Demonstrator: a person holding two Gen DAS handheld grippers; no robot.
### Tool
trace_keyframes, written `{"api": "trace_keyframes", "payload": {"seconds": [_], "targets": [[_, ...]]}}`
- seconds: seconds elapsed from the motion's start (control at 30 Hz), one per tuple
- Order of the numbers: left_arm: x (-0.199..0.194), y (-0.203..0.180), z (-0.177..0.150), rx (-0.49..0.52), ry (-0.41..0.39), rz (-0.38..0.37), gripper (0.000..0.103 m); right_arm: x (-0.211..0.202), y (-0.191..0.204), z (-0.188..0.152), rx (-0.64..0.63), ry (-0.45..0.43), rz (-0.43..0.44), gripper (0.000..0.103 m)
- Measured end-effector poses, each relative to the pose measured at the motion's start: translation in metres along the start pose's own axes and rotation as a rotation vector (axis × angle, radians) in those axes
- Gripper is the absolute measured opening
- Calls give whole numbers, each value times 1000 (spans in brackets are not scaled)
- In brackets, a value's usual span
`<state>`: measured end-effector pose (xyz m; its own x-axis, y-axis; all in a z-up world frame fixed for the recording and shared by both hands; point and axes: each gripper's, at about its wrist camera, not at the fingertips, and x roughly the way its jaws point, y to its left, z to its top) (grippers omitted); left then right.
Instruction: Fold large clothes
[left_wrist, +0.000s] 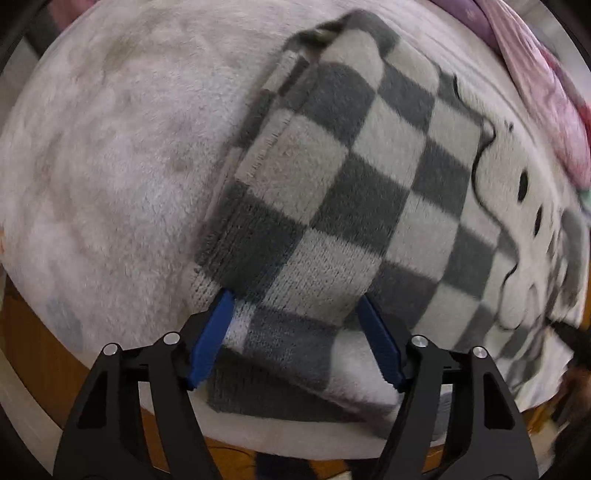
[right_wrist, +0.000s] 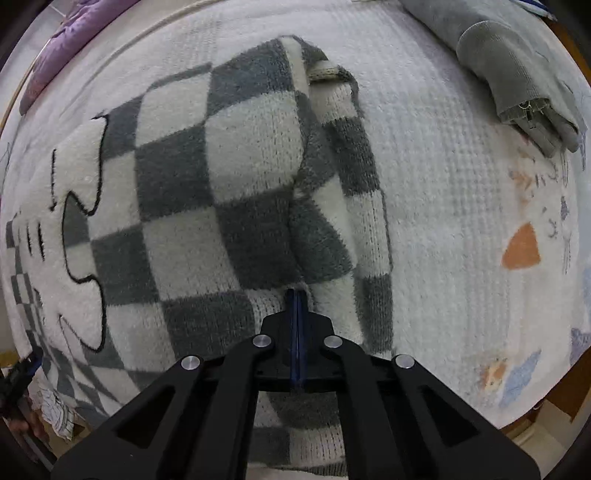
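A fuzzy grey-and-white checkered sweater (left_wrist: 369, 166) with a cartoon cat face (left_wrist: 524, 221) lies flat on a white blanket. My left gripper (left_wrist: 295, 295) points down over its near end. Its blue fingers (left_wrist: 218, 325) stand wide apart, and a folded sleeve end lies between them without being squeezed. In the right wrist view the same sweater (right_wrist: 221, 166) has its sleeve folded along the right side. My right gripper (right_wrist: 296, 291) is shut, pads together, with its tips at the sweater's near part. No cloth shows between the pads.
The white fleece blanket (left_wrist: 110, 166) (right_wrist: 461, 184) covers the surface, with a wooden edge (left_wrist: 33, 332) below it. A pink cloth (left_wrist: 546, 92) and a purple cloth (right_wrist: 66, 44) lie at the far side. A folded grey zip garment (right_wrist: 517, 74) rests at the far right.
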<state>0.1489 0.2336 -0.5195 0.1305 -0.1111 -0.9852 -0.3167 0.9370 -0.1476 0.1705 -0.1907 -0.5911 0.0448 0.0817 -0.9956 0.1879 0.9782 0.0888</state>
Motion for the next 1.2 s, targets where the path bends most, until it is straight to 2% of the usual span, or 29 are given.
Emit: {"api": "trace_keyframes", "payload": {"seconds": [0.07,0.13,0.27,0.4,0.5,0.57,0.67,0.73,0.83,0.9,1.0,1.07,1.13,1.2], "targets": [[6,-2,3,-7,12,6,72,-7,15,7,1,5,-49,0],[1,-3,8,-23,8,2,74,-27,38,7,-22,-40,-51,6],[-23,3,6,-67,-41,-83,76,-64,115,17,-147,-139,99,6],[-37,19,1,-142,-48,-148,76,-68,200,32,-295,-171,185,6],[-39,36,-4,-195,-46,-152,77,-59,252,40,-419,-196,125,2],[-39,51,-12,-228,-35,-136,77,-44,271,48,-455,-169,113,1],[-34,72,-25,-275,-16,-147,78,-10,275,48,-498,-127,27,0],[-26,86,-33,-308,20,-176,79,13,269,51,-486,-96,17,0],[-21,99,-42,-356,42,-218,79,11,263,53,-450,-88,10,0],[-20,103,-44,-353,46,-222,79,5,260,50,-428,-84,17,0],[-16,102,-45,-354,50,-245,79,-1,248,27,-342,16,109,0],[-14,104,-44,-347,54,-247,79,1,242,4,-327,53,102,0],[-10,106,-40,-346,64,-251,79,5,237,-22,-319,52,70,0],[-2,93,-38,-344,77,-254,79,8,236,-32,-326,5,50,0]]}}
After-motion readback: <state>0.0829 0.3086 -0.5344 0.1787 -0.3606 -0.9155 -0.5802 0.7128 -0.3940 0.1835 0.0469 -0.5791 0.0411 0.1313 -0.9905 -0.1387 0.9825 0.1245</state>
